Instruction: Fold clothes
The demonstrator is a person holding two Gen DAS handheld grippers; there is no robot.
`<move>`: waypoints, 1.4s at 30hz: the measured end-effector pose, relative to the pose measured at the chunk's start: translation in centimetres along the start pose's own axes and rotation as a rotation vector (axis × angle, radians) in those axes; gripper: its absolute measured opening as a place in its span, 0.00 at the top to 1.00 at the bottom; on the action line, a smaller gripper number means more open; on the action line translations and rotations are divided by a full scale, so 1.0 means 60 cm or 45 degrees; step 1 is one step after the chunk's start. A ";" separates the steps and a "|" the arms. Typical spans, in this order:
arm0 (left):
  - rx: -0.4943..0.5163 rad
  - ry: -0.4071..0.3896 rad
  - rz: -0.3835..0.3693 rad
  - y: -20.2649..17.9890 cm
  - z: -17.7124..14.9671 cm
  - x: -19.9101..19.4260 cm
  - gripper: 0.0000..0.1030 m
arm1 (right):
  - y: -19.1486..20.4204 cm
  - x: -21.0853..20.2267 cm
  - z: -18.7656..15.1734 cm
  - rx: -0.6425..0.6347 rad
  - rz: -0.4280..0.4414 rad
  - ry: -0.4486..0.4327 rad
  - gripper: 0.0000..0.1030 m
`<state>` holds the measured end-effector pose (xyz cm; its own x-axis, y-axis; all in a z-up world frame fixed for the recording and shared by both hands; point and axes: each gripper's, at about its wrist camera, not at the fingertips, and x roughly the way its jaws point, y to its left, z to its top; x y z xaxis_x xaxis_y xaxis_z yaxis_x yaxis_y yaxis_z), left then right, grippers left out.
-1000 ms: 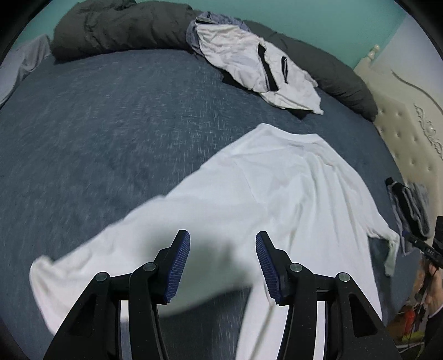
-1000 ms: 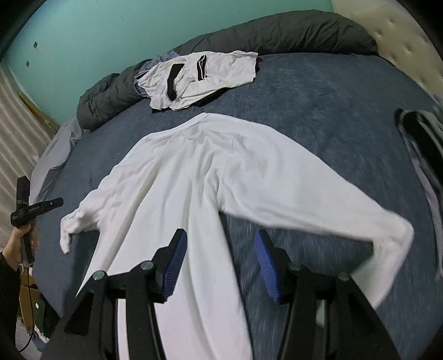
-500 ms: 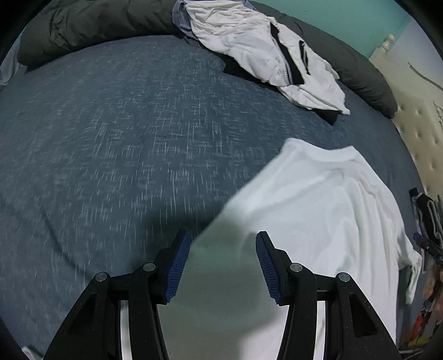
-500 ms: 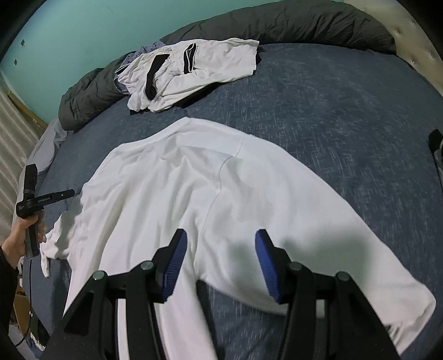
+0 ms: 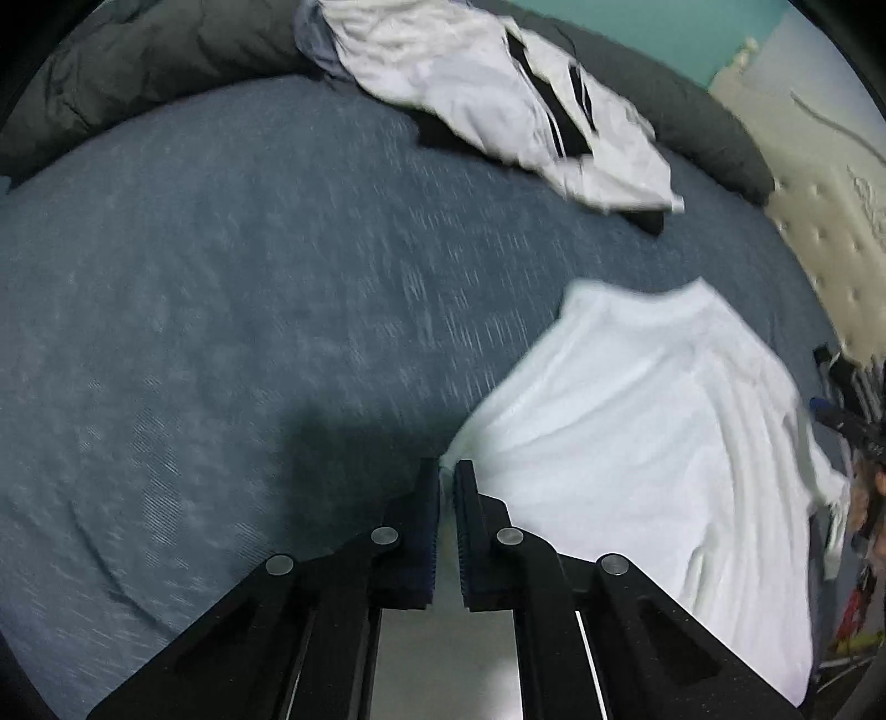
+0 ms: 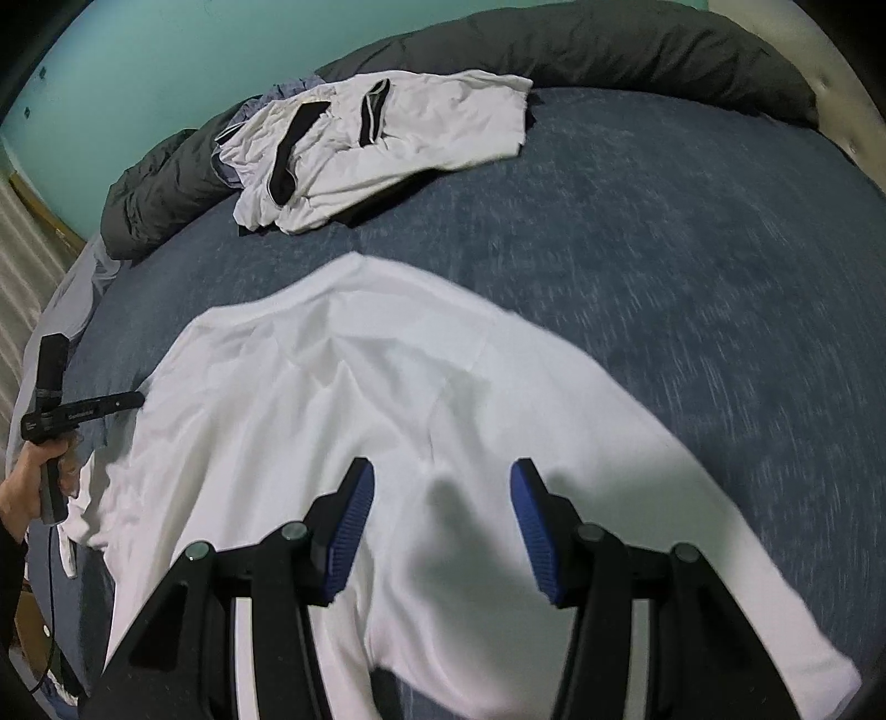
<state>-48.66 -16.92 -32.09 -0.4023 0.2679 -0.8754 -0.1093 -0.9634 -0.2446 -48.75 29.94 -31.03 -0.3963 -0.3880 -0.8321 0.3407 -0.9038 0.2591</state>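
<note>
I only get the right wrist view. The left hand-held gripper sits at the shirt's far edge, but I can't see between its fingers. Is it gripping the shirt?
Observer: Yes. The left hand-held gripper is almost shut, with the shirt edge pinched between its tips.
Operator: Does its camera show anything past the shirt that I'm missing?
Observer: Some dark things lie at the bed's edge beyond the shirt's other side. They're too blurred to name.

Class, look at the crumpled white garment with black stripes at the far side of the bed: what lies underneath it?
Under the striped garment a bluish-grey cloth and a dark piece peek out, resting against the grey duvet. How much more it covers cannot be seen.
</note>
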 end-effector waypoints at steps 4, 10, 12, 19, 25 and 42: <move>0.006 -0.034 0.044 0.019 0.035 -0.022 0.95 | 0.008 0.015 0.039 -0.033 -0.013 -0.012 0.50; 0.045 -0.010 0.071 0.018 0.049 -0.008 0.95 | 0.010 0.063 0.077 -0.085 -0.061 0.020 0.50; 0.057 -0.006 0.068 0.018 0.043 -0.003 0.95 | 0.011 0.080 0.089 -0.103 -0.078 0.031 0.50; 0.068 -0.001 0.059 0.027 0.031 0.012 0.95 | 0.013 0.136 0.128 -0.163 -0.131 0.069 0.50; 0.087 -0.003 0.073 0.024 0.028 0.019 0.95 | 0.021 0.166 0.132 -0.222 -0.120 0.086 0.75; 0.110 -0.160 0.157 0.011 0.100 -0.039 0.95 | 0.068 0.098 0.203 -0.413 -0.294 -0.140 0.98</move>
<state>-53.26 -18.19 -27.68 -0.5272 0.1504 -0.8363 -0.1272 -0.9871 -0.0973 -60.04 21.77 -28.89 -0.5767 -0.2147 -0.7883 0.4764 -0.8722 -0.1109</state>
